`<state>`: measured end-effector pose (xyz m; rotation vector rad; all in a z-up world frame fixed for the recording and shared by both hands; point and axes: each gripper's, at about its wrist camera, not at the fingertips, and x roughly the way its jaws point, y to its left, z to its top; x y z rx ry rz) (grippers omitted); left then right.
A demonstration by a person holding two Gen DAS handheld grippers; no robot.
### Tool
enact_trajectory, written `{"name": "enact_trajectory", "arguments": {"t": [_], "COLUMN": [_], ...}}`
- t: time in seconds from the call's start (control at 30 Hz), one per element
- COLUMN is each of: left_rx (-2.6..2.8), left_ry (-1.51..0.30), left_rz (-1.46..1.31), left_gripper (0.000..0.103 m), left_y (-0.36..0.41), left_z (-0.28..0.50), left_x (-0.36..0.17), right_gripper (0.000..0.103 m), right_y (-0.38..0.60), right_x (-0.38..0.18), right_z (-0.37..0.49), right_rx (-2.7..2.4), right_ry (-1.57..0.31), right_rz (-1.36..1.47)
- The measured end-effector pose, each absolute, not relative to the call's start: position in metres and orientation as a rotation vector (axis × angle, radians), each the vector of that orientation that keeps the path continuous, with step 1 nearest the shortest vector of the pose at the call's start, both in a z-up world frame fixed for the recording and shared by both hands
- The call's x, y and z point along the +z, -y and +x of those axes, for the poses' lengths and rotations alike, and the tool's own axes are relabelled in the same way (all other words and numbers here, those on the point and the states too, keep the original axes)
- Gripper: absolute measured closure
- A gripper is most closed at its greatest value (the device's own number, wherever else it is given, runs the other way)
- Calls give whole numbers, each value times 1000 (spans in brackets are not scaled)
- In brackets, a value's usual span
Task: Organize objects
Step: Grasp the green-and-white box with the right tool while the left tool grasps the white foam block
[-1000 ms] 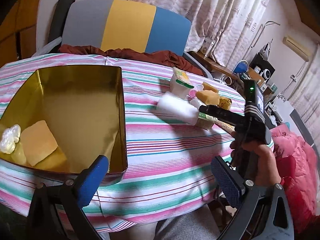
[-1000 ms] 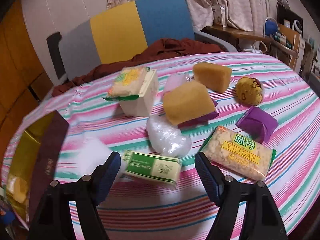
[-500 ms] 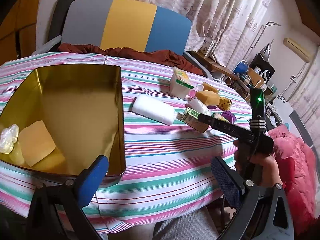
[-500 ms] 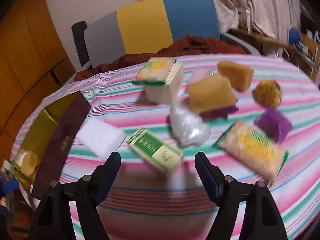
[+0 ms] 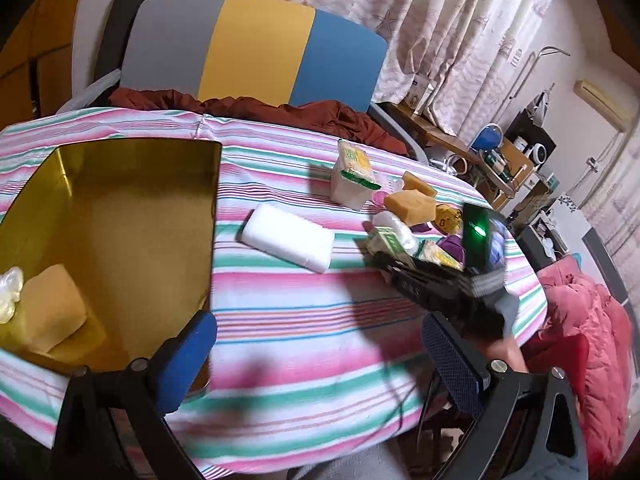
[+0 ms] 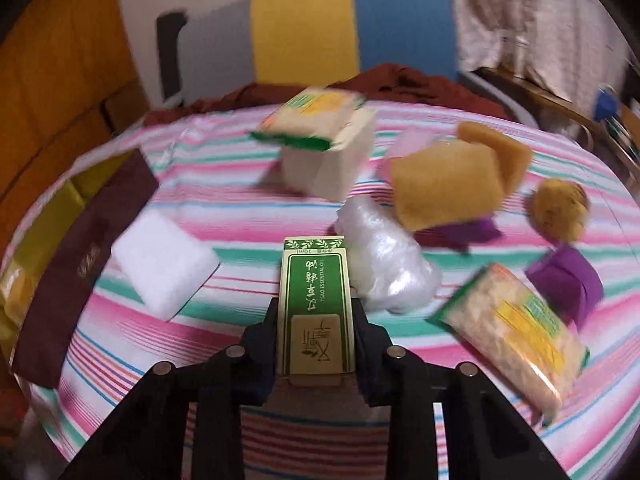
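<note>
A round table (image 5: 304,320) covered in a pink, green and white striped cloth fills both views. The right gripper (image 6: 316,332) has its jaws pinched on a slim green essential-oil box (image 6: 316,304), which points away from the camera, its far end just beside a crinkled clear plastic bundle (image 6: 384,256). To the left of the box lies a white foam block (image 6: 160,264), apart from it, with bare cloth between. Further left, a gold tin (image 5: 116,240) sits near the table's left edge; its dark maroon outer wall faces the right camera. Inside it, at the near left corner, rest a yellow sponge (image 5: 52,312) and a small clear wrapped piece (image 5: 10,292).

The left gripper (image 5: 316,360) hovers at the table's near edge, blue-padded jaws spread wide with nothing between them, one pad just beside the tin's near corner. A wide band of bare cloth lies ahead of it. On the right side cluster a snack packet (image 6: 512,332), a purple wrapper (image 6: 568,280), two tan sponges (image 6: 448,184) and a white carton (image 6: 332,160).
</note>
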<state>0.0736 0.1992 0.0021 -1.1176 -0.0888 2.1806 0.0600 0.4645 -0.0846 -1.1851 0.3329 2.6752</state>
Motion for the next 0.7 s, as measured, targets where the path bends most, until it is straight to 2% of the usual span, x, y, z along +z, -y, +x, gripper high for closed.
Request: {"name": "enact_trajectory", "arguments": {"t": [0.17, 0.33, 0.53, 0.7], "left_rx": [2203, 2192, 2241, 2293], "left_ry": [149, 255, 393, 408], "left_rz": [-1217, -1439, -1591, -1649], "left_gripper": [0, 0, 0, 0], "left_y": [-234, -272, -296, -305], "left_z": [47, 12, -23, -38], "left_x": [-10, -33, -57, -73], "right_gripper": [73, 73, 73, 72], "right_y": [-463, -454, -460, -463], "right_x": [-88, -88, -88, -91], "right_z": [83, 90, 99, 97], "right_rx": [2621, 2601, 2582, 2597], "right_ry": [-310, -265, -314, -343], "right_rz": [-1051, -959, -889, -893]}}
